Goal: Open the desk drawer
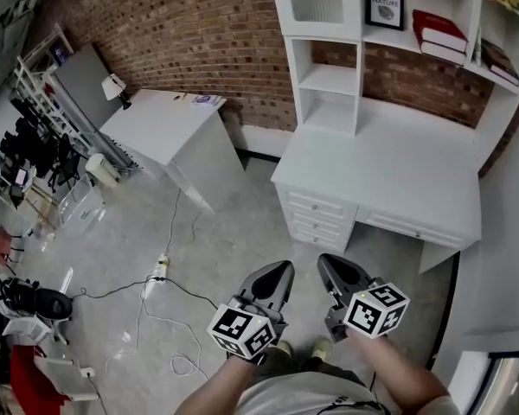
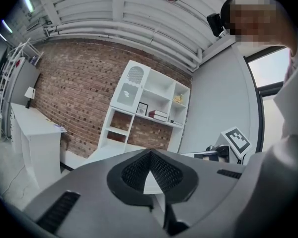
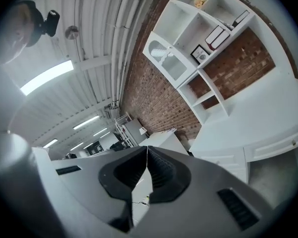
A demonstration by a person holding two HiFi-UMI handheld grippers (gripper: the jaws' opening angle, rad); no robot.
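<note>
Left hand-held gripper (image 1: 279, 273), right hand-held gripper (image 1: 330, 264), side by side, jaws closed, empty, facing desk (image 1: 389, 167)

Handles on the desk drawers (image 1: 318, 216) are too small to resolve. The shelf unit (image 1: 329, 80) at the rear edge of the tabletop (image 1: 389, 162) is cropped at top.
</note>
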